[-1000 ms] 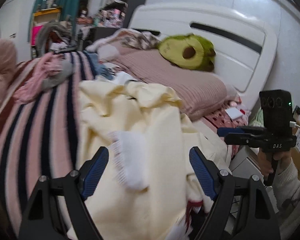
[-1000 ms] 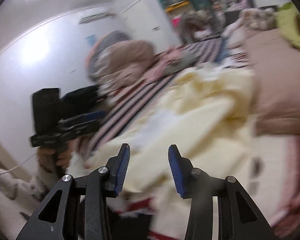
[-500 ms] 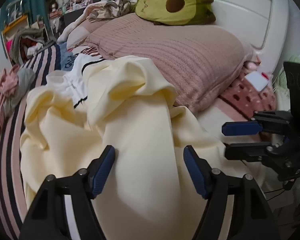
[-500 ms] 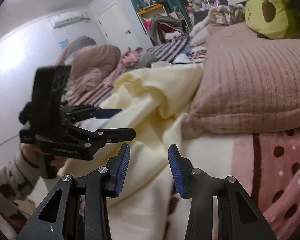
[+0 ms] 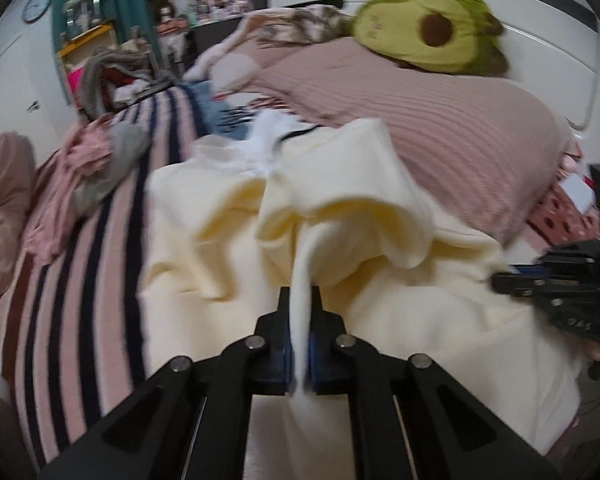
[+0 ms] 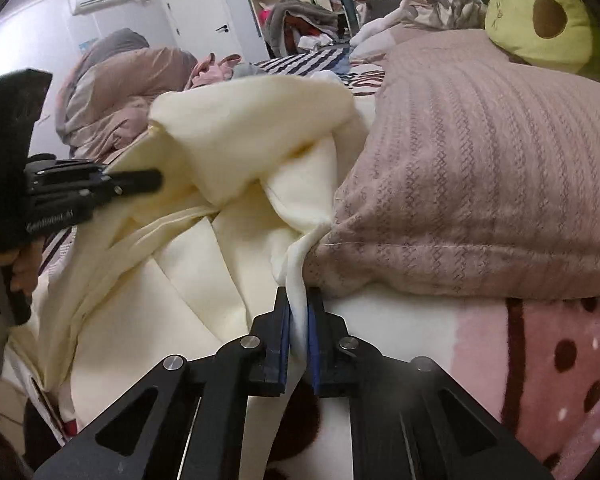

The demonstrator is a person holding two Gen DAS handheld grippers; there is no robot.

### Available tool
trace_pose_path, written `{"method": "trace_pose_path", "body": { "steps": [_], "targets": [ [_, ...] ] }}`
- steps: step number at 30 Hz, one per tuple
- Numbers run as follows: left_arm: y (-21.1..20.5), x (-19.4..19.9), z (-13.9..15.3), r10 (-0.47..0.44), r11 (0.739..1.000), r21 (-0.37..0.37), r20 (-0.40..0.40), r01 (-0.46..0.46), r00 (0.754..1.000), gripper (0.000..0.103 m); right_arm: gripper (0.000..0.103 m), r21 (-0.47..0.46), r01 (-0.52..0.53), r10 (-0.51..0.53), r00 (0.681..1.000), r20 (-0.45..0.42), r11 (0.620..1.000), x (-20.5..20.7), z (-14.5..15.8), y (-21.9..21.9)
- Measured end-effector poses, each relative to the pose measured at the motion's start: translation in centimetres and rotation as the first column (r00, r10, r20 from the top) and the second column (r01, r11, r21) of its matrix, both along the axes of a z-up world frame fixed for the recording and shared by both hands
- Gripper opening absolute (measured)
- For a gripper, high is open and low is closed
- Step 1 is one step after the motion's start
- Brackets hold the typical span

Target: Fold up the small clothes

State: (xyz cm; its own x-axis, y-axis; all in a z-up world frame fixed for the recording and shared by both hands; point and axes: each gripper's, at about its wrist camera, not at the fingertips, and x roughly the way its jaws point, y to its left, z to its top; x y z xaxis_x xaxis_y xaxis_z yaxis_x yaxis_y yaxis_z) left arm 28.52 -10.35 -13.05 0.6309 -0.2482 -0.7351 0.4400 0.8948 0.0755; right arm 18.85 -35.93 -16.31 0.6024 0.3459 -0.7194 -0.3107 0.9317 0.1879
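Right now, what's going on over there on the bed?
A person is working on a pale yellow garment spread over the bed, holding a gripper in each hand. The left gripper is shut on a pinch of the yellow fabric, and the right gripper is shut on another edge close to the pink ribbed pillow. The garment is bunched and wrinkled, not yet folded.

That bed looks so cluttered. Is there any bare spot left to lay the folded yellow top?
Two patches: the striped blanket left of the yellow garment, below the pink clothes heap, and the spotted sheet under the ribbed pillow. Elsewhere it is crowded.
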Motion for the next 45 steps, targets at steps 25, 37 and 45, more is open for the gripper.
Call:
{"method": "trace_pose_path", "body": {
  "steps": [25,37,45],
  "targets": [
    [8.1,-2.7,0.6,0.104,0.993,-0.053,0.014,-0.104,0.994,0.05,0.001,-0.205,0.167,-0.165,0.986,0.026,0.964,-2.1,1.6,-0.5],
    [11.5,-14.7,1.6,-0.018,0.981,-0.195,-0.024,0.013,1.0,0.062,0.02,-0.022,-0.02,0.021,0.998,0.056,1.0,-8.3,5.6,4.1],
    [11.3,-21.2,-2.8,-0.143,0.973,-0.199,-0.132,0.115,0.981,0.063,0.02,0.015,-0.079,0.079,0.997,0.014,0.997,-9.9,4.8,7.3]
  ]
}}
